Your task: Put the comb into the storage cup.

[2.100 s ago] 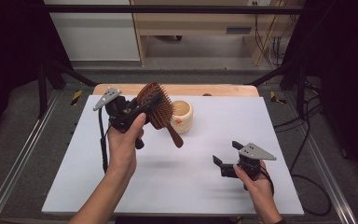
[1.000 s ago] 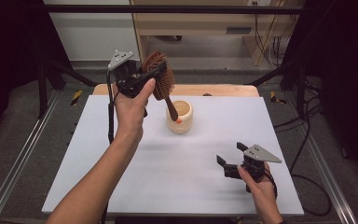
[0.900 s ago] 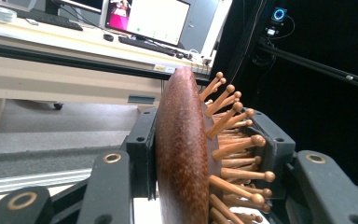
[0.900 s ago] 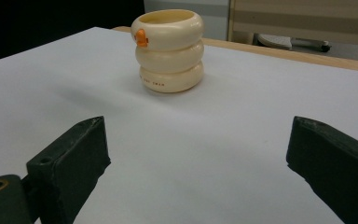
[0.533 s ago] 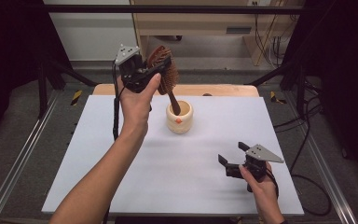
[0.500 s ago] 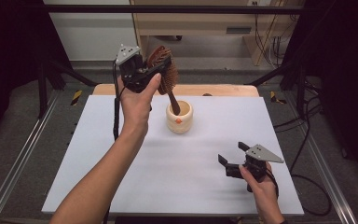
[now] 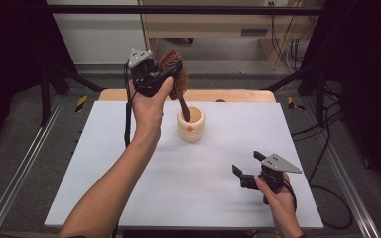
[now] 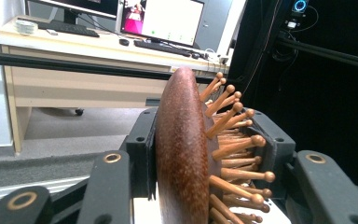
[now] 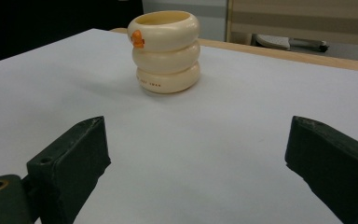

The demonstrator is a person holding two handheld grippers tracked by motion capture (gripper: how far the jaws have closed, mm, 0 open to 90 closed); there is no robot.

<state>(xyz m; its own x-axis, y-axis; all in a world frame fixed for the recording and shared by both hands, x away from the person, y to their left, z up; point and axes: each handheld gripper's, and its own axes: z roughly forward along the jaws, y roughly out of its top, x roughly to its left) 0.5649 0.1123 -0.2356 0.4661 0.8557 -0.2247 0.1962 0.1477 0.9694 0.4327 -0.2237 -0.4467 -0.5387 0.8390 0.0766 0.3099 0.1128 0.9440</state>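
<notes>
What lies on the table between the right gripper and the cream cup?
Nothing: in the right gripper view, the white table is bare between the open right gripper and the cup. The high view agrees.

A fixed high camera looks forward and down over the white rectangular table (image 7: pixel 188 188) from the person's side, taking in all 4 edges. The left gripper's camera rides raised and level, very close behind a dark brown wooden hairbrush (image 8: pixel 182 154), facing a beige desk with monitors (image 8: pixel 98 46). The right gripper's camera sits low near the tabletop, facing across it. It shares with the high view the cream ribbed 3-ring cup (image 9: pixel 165 51) (image 7: pixel 191 125).
</notes>
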